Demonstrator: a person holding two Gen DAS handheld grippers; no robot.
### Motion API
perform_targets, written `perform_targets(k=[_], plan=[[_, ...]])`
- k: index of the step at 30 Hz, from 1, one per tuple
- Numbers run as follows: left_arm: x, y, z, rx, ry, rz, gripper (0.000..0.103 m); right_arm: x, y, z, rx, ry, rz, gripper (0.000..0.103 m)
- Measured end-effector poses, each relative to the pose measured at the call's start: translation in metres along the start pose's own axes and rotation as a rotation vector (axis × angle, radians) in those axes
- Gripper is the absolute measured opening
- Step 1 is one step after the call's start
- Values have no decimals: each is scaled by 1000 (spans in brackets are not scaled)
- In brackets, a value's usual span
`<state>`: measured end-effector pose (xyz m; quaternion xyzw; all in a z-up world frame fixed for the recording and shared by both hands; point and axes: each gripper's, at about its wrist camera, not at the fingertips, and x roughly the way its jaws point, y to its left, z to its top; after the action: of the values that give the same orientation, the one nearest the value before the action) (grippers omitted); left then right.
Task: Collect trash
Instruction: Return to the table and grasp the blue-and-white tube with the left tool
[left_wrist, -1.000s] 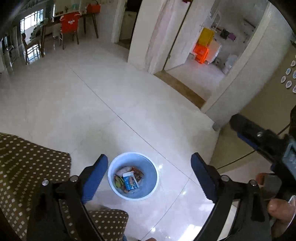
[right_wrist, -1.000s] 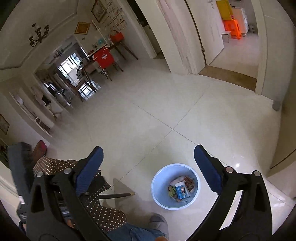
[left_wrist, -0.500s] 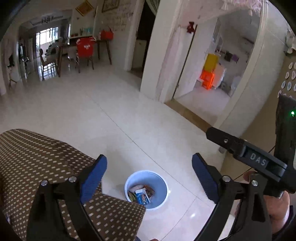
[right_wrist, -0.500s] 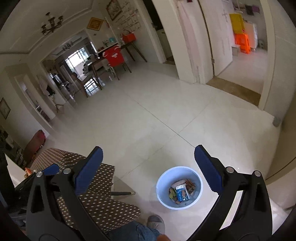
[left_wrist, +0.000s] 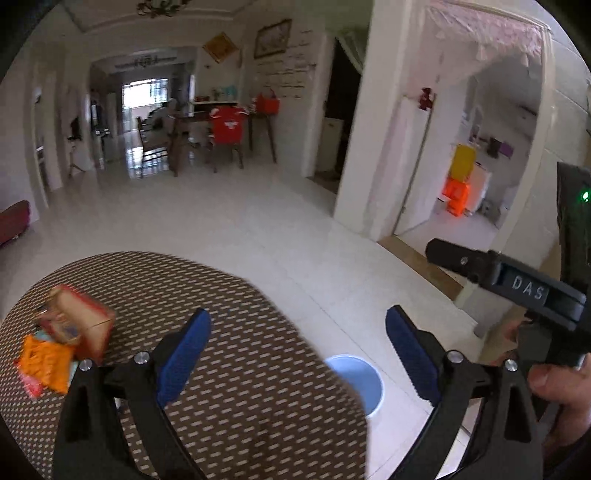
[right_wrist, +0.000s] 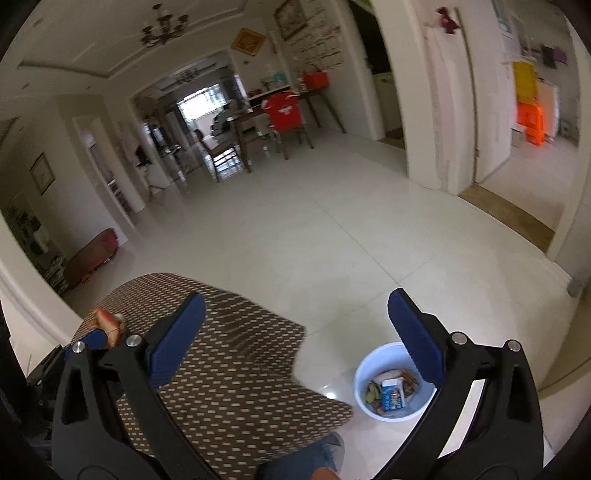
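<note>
A round table under a brown dotted cloth carries a tan and red carton and an orange wrapper at its left edge. My left gripper hovers open above the cloth, empty, to the right of that trash. The pale blue bin stands on the floor, half hidden behind the table edge. In the right wrist view the bin holds a blue and white carton and other scraps. My right gripper is open and empty, above the floor between table and bin.
White tiled floor stretches away to a dining table with a red-covered chair. A white pillar and doorways rise at the right. A person's jeans-clad leg is beside the bin. A hand holds the right gripper's body.
Both views have swung up from the bin toward the table. The dotted cloth now fills the lower left, and the carton and wrapper have come into sight. Both grippers stayed open.
</note>
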<state>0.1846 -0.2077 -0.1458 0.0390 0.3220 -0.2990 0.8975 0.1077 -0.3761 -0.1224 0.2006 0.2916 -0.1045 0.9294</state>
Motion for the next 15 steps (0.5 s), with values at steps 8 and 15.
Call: perform_targets(k=[8,15], plan=[[-42,67,-29,-48,-9,96,93,9,60,-13,-99,26,85,97],[-57,132,-62,-103,36,206,93,20,113,-28,-184,68,161,97]])
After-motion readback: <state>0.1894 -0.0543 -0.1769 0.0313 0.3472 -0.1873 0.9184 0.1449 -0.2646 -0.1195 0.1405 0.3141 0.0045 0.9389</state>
